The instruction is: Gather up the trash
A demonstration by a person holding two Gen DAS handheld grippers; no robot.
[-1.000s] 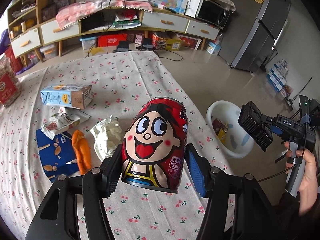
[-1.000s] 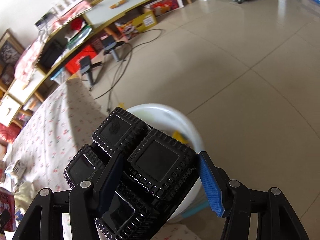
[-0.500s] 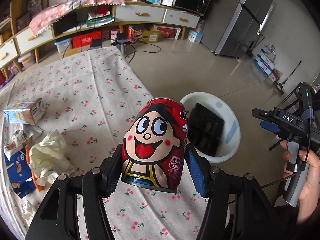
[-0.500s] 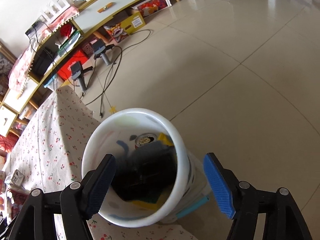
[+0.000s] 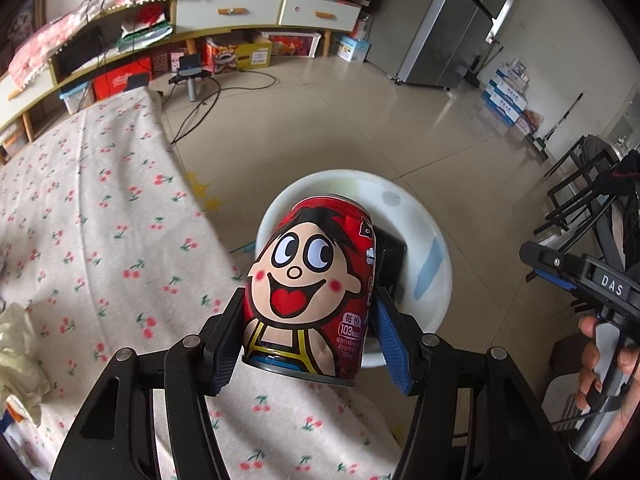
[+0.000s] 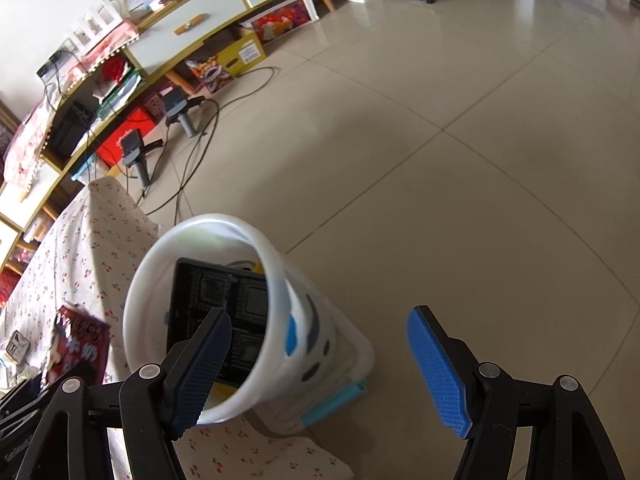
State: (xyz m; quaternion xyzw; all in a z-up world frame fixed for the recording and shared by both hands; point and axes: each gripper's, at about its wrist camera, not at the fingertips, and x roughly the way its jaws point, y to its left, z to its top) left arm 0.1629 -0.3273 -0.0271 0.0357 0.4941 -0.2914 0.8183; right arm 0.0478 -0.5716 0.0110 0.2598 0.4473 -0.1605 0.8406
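Left gripper [image 5: 308, 344] clamps a red cartoon-face drink can [image 5: 310, 284], held above the near rim of the white bin [image 5: 434, 264]; the can hides most of the bin's interior. Right gripper [image 6: 320, 364] stands released, nothing between its fingers, over the floor [image 6: 480, 140] right of the bin [image 6: 276, 280]. Black plastic tray [image 6: 216, 304] leans inside the bin, its lower part cut off by the rim; other contents too obscured to identify. Crumpled paper [image 5: 16, 344] is cropped at the tabletop's [image 5: 80, 220] left edge. Against half a second ago: the can is now over the bin rather than the tablecloth, and the right gripper has shifted right of the bin
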